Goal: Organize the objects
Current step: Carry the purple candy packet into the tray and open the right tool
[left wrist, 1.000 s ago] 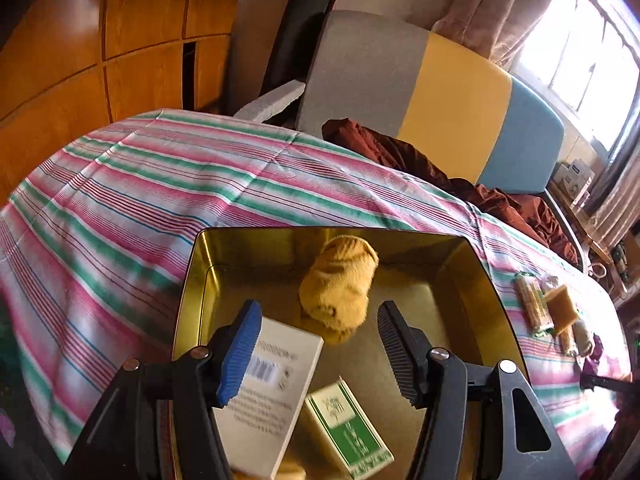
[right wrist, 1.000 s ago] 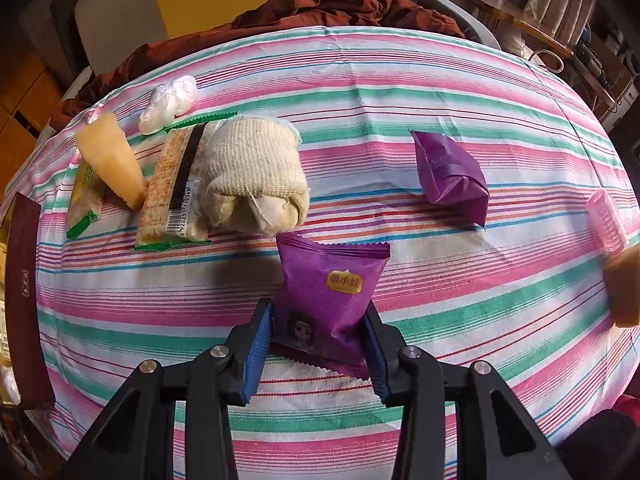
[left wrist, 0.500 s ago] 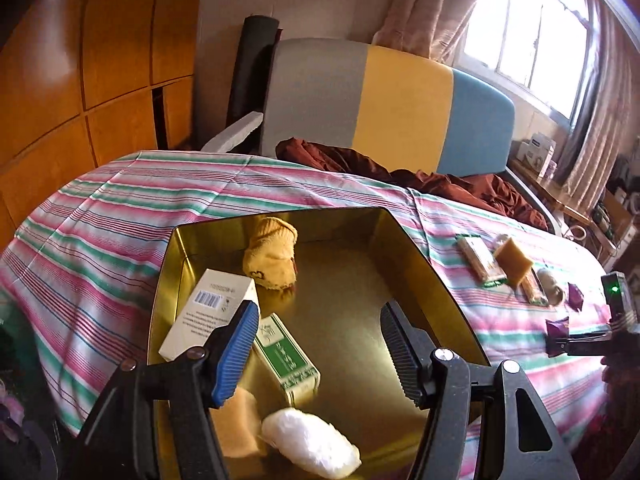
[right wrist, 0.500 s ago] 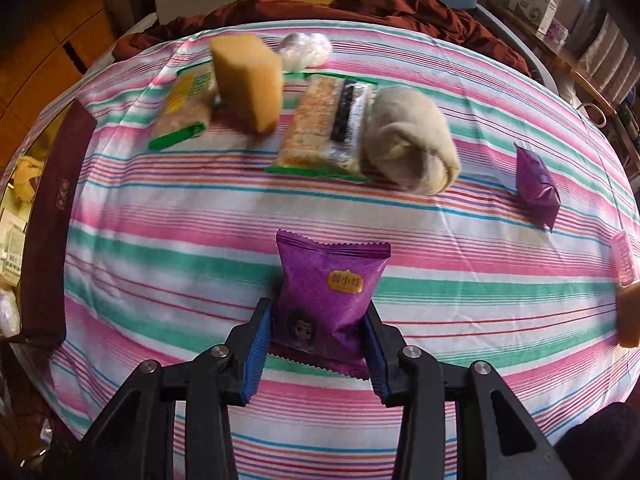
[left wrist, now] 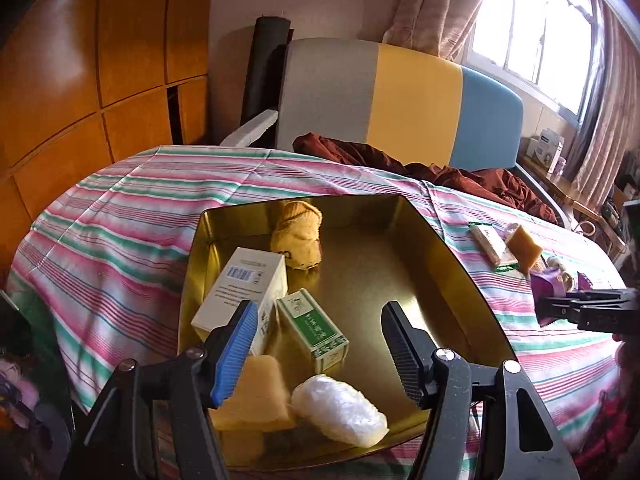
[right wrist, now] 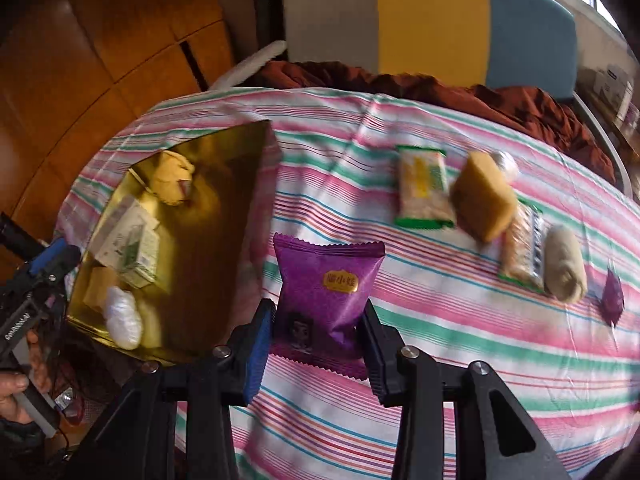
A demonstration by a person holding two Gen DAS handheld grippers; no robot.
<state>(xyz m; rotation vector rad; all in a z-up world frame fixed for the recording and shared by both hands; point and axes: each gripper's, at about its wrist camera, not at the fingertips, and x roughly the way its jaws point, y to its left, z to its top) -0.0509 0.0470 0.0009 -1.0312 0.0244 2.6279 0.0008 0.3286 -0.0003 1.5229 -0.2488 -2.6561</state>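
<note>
Right gripper (right wrist: pixel 316 332) pinches a glossy purple snack packet (right wrist: pixel 328 292) with crimped edges, held above the striped cloth just beside the gold tin (left wrist: pixel 436 240). Left gripper (left wrist: pixel 316 344), spread and empty, hovers over the tin. Inside the tin: two cardboard boxes, a sponge, a knitted yellow roll, a crinkly white bundle. Beyond the tin, cracker packs, another sponge and a beige roll (right wrist: pixel 566 264) remain unsorted.
</note>
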